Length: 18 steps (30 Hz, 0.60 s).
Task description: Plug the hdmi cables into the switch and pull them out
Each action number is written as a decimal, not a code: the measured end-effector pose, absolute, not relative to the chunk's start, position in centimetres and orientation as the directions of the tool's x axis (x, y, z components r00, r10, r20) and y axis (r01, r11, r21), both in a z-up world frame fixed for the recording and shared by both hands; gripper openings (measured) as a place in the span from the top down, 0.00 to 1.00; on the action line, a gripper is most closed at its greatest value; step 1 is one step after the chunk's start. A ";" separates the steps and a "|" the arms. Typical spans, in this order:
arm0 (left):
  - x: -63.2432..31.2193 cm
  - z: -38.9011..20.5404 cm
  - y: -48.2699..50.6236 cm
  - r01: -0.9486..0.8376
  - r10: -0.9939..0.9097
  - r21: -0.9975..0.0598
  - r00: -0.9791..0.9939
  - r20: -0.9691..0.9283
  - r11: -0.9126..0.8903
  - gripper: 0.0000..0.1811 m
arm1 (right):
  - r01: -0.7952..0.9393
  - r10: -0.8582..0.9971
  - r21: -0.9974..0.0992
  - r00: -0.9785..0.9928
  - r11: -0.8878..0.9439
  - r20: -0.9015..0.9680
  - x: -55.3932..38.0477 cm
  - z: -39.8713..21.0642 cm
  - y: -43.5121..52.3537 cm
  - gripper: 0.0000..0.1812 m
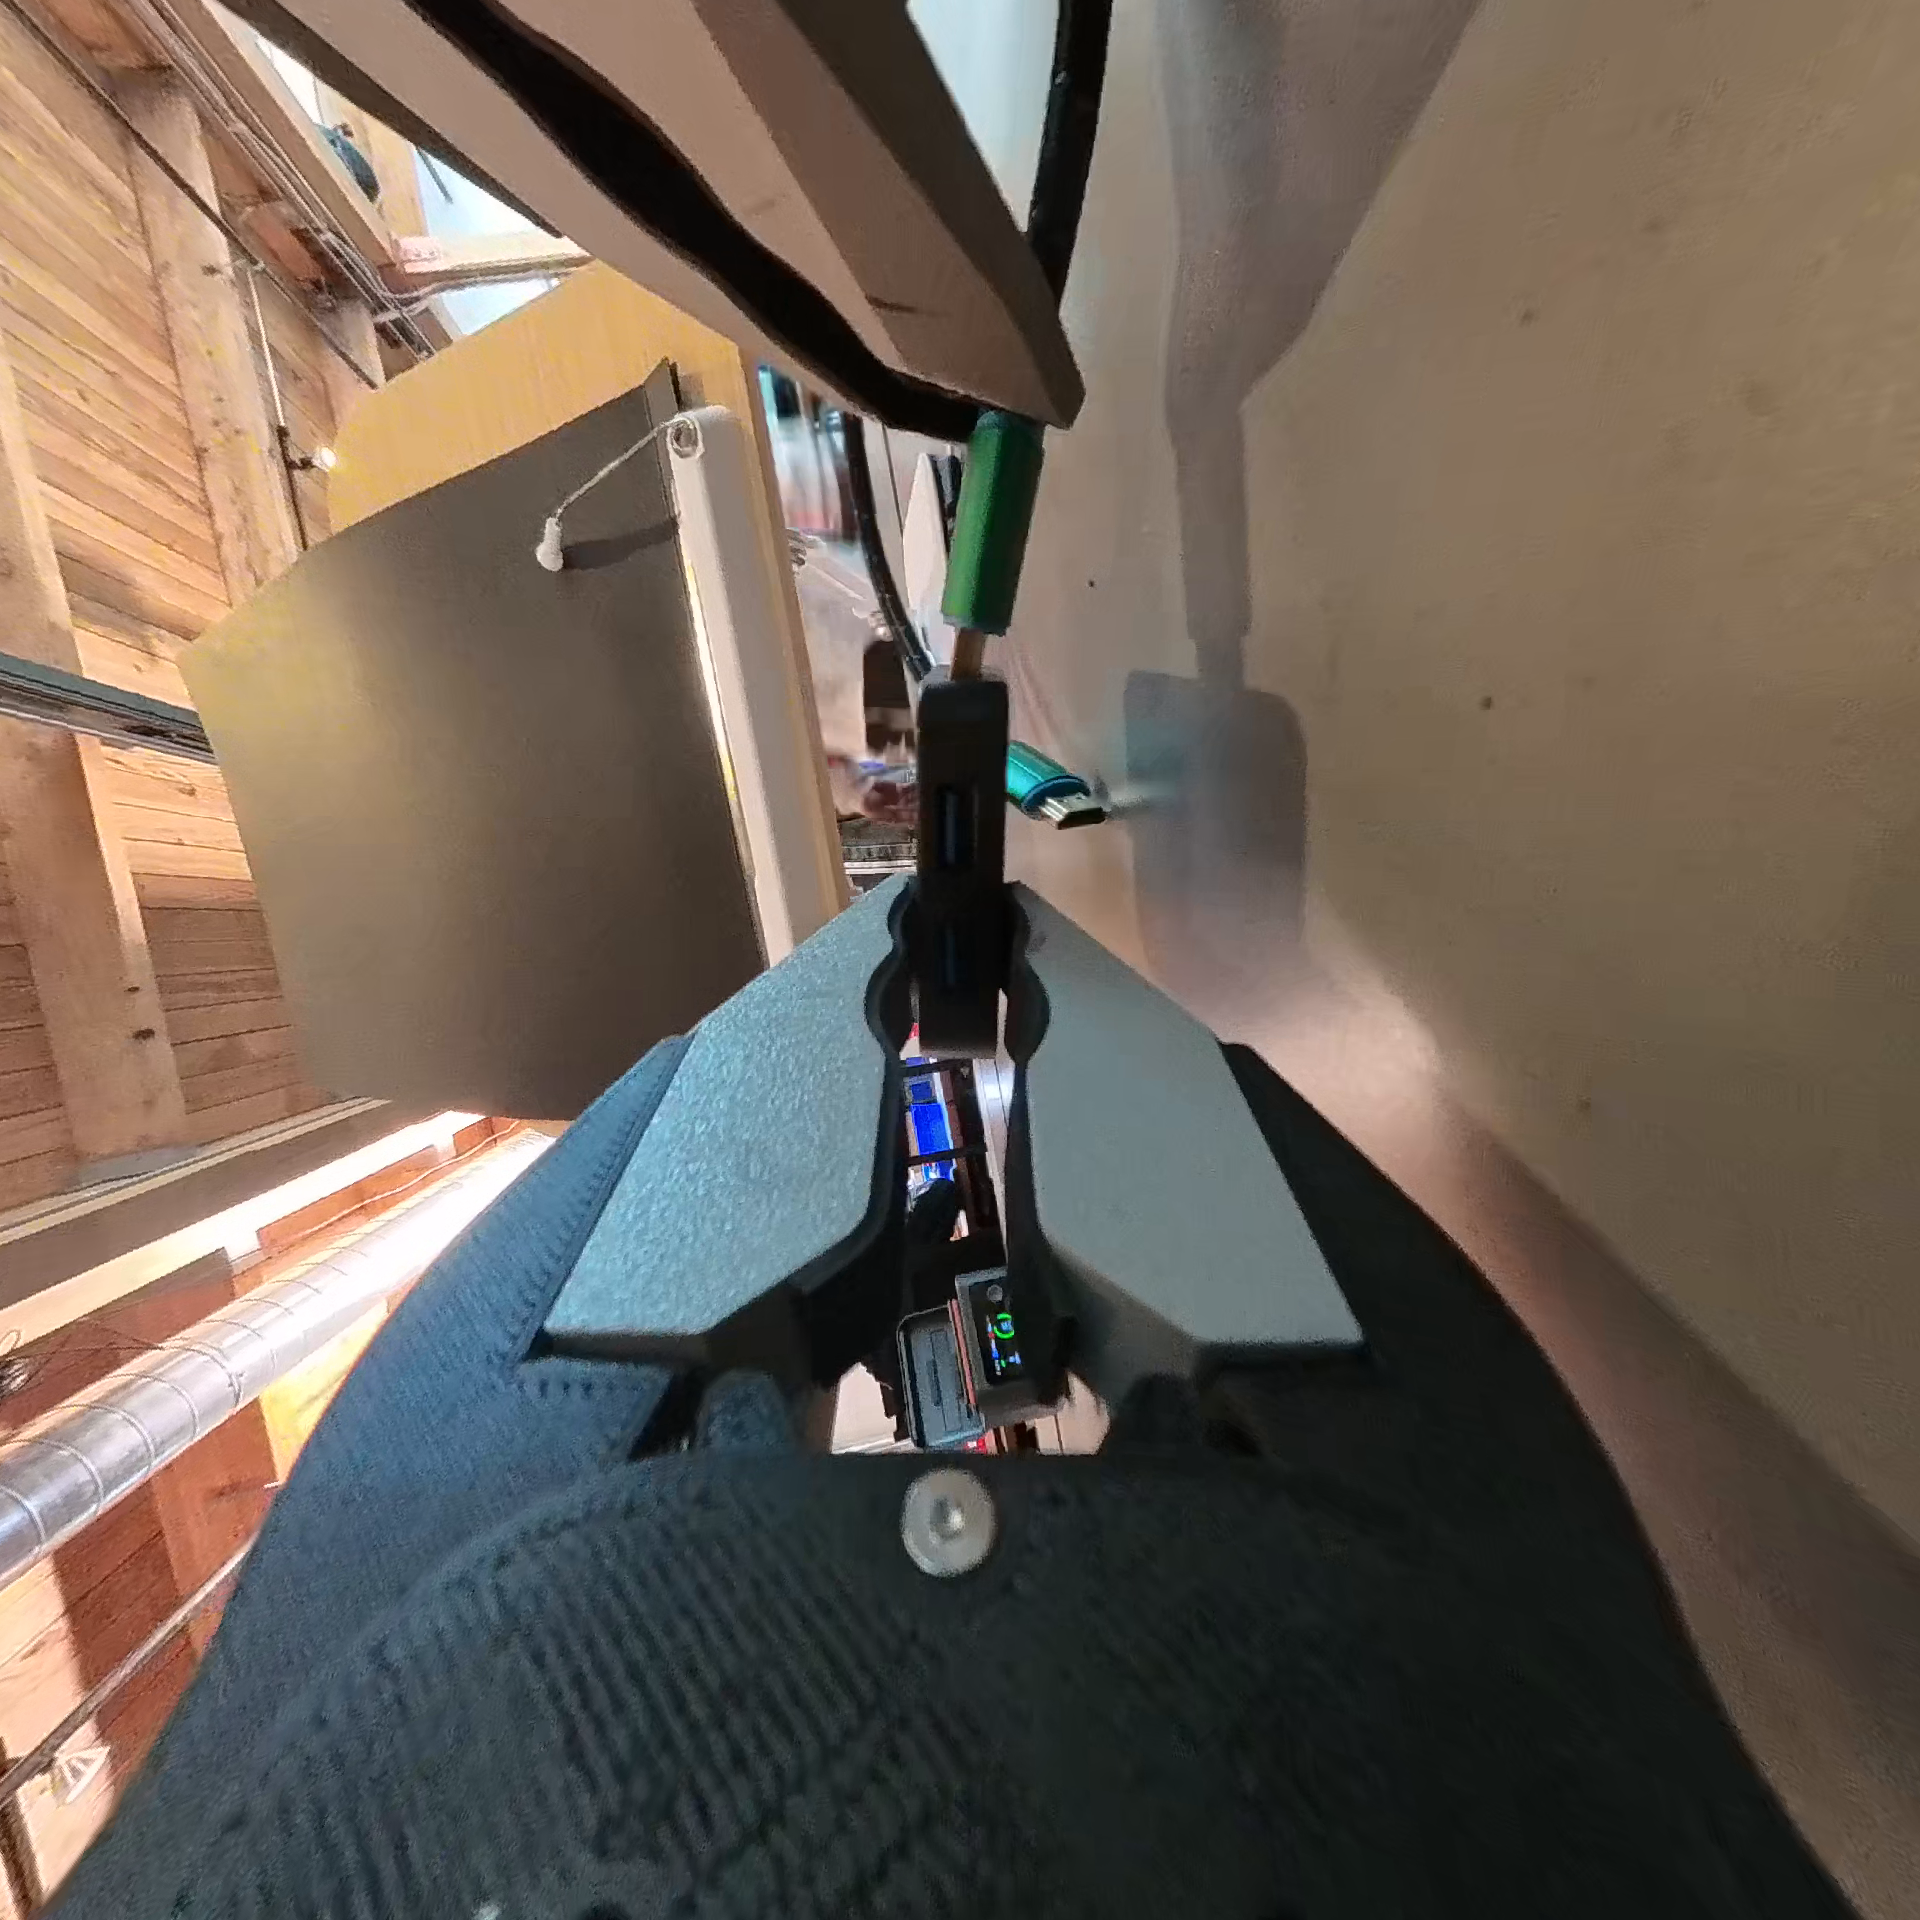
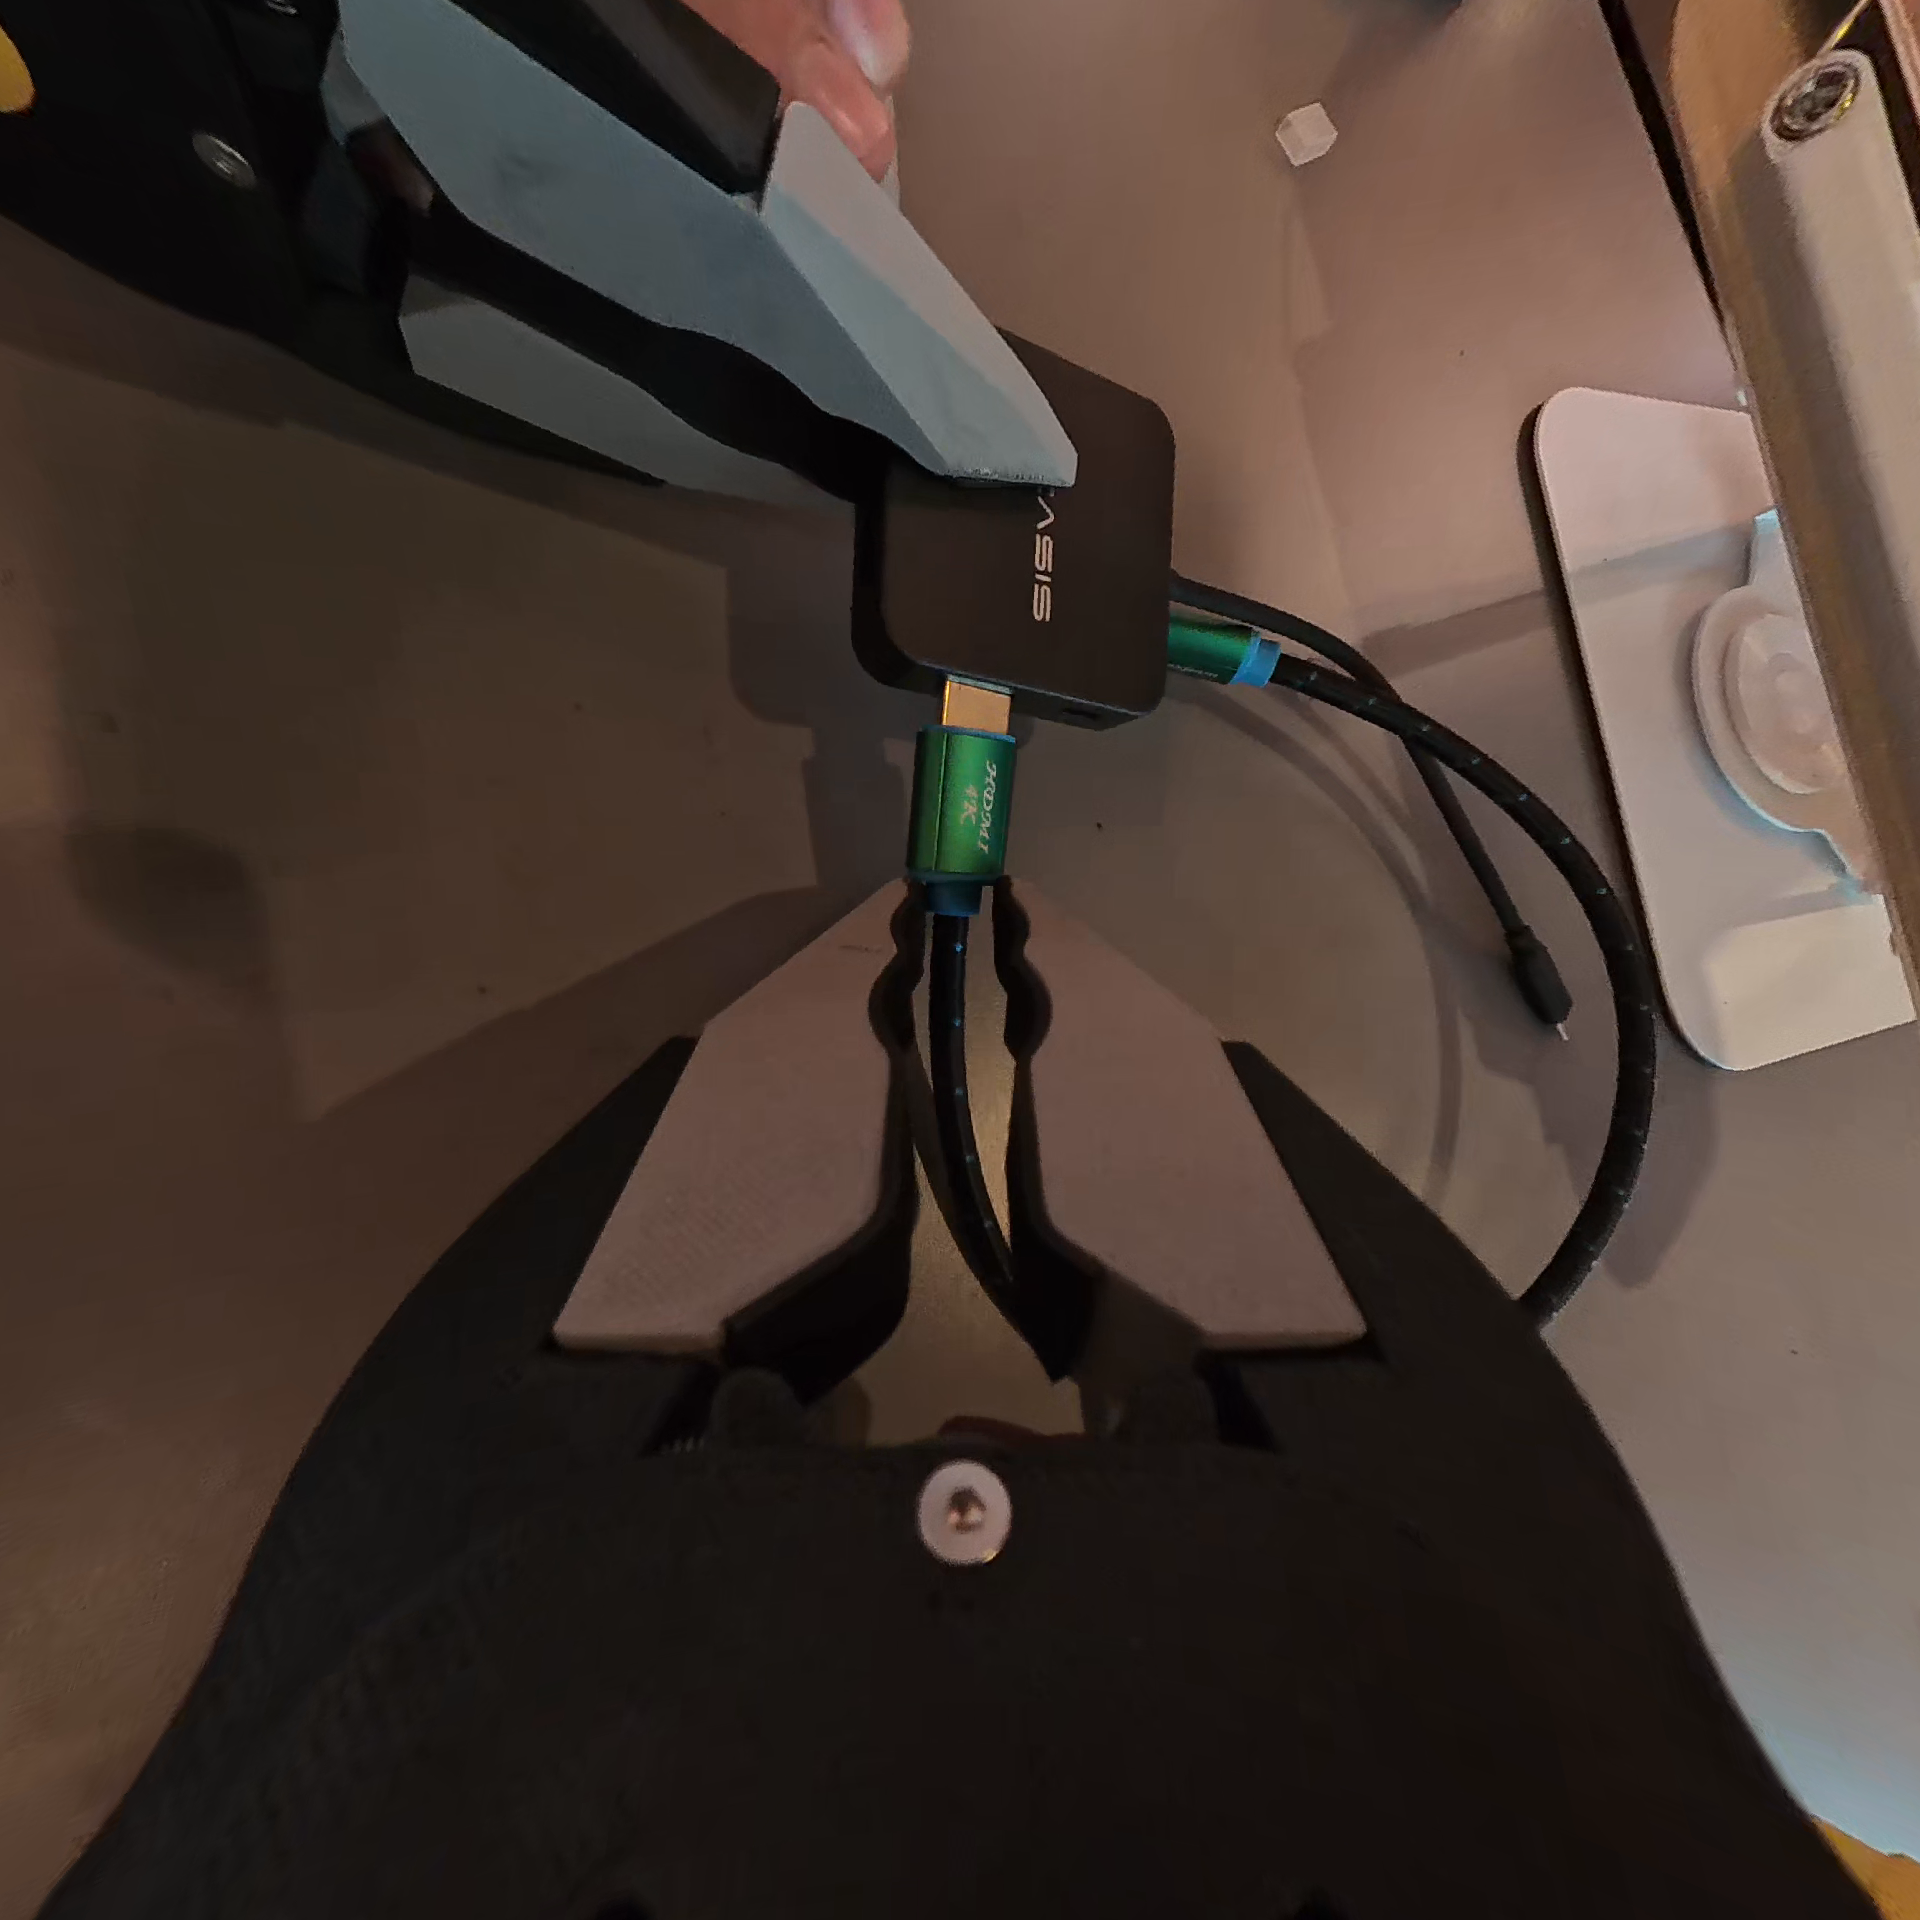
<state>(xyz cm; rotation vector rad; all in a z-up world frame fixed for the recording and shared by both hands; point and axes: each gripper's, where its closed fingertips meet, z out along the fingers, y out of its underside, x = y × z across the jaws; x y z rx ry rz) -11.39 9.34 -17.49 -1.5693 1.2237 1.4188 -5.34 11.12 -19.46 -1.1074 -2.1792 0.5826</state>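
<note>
Pinching switch [image 2: 1013,551] in left jaws, right jaws gripping cable [image 2: 961,1060] (green plug [image 2: 961,805] half inserted)

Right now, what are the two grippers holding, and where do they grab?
The left gripper pinches the black switch by one end. The right gripper pinches the green plug's cable just behind the plug.

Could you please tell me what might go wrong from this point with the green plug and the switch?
1. The right hand-held gripper grips the braided cable behind the green plug, not the shell, so force may strain the cable.
2. The plug's gold tip shows at the port; a tilted move could jam it.
3. The left hand-held gripper pinches one end of the switch, which may twist or slip.
</note>
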 end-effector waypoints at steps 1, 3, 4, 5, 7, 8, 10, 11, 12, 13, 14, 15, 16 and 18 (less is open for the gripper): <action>-11.3 -17.5 9.4 -0.940 -0.194 0.097 -0.034 -0.980 -0.326 0.94 | 0.558 0.830 -0.623 -0.458 0.548 0.320 -5.2 -19.4 11.2 0.95; -11.1 -17.6 9.5 -0.935 -0.199 0.107 -0.040 -0.979 -0.337 0.94 | 0.566 0.828 -0.612 -0.460 0.552 0.322 -5.1 -19.6 11.3 0.95; -11.0 -17.8 9.4 -0.934 -0.206 0.120 -0.051 -0.977 -0.337 0.94 | 0.571 0.825 -0.603 -0.462 0.557 0.326 -5.0 -19.7 11.3 0.95; -11.0 -17.9 9.4 -0.934 -0.211 0.122 -0.052 -0.976 -0.337 0.94 | 0.570 0.821 -0.597 -0.464 0.564 0.332 -5.0 -19.7 11.3 0.95; -10.8 -17.9 9.2 -0.940 -0.211 0.108 -0.039 -0.977 -0.323 0.94 | 0.550 0.815 -0.610 -0.471 0.571 0.338 -5.0 -19.5 10.9 0.95; -10.8 -17.9 9.1 -0.938 -0.220 0.119 -0.047 -0.974 -0.326 0.95 | 0.543 0.813 -0.614 -0.472 0.572 0.340 -5.0 -19.2 10.8 0.95; -10.9 -18.0 9.0 -0.938 -0.219 0.124 -0.054 -0.974 -0.322 0.94 | 0.531 0.811 -0.623 -0.474 0.575 0.343 -5.1 -19.1 10.8 0.95; -11.0 -18.0 9.1 -0.940 -0.215 0.115 -0.046 -0.975 -0.321 0.94 | 0.535 0.812 -0.622 -0.474 0.572 0.340 -5.1 -19.1 10.8 0.95; -10.9 -18.0 9.1 -0.940 -0.214 0.117 -0.048 -0.976 -0.321 0.94 | 0.539 0.813 -0.618 -0.473 0.572 0.340 -5.1 -19.2 10.9 0.95; -10.9 -18.0 9.1 -0.940 -0.213 0.116 -0.048 -0.976 -0.321 0.94 | 0.542 0.813 -0.616 -0.475 0.571 0.336 -5.0 -19.2 10.8 0.95; -10.7 -17.9 9.1 -0.942 -0.212 0.106 -0.037 -0.976 -0.319 0.94 | 0.546 0.816 -0.618 -0.480 0.566 0.322 -5.0 -19.3 10.8 0.95; -10.5 -17.8 9.1 -0.945 -0.209 0.085 -0.018 -0.978 -0.315 0.94 | 0.548 0.820 -0.624 -0.484 0.557 0.306 -4.9 -19.3 10.6 0.95; -10.5 -17.8 9.0 -0.946 -0.210 0.060 0.009 -0.978 -0.317 0.94 | 0.547 0.823 -0.631 -0.485 0.550 0.297 -4.9 -19.2 10.6 0.95; -10.5 -17.7 9.0 -0.946 -0.206 0.041 0.028 -0.978 -0.323 0.94 | 0.541 0.829 -0.647 -0.482 0.537 0.285 -4.9 -18.9 10.5 0.95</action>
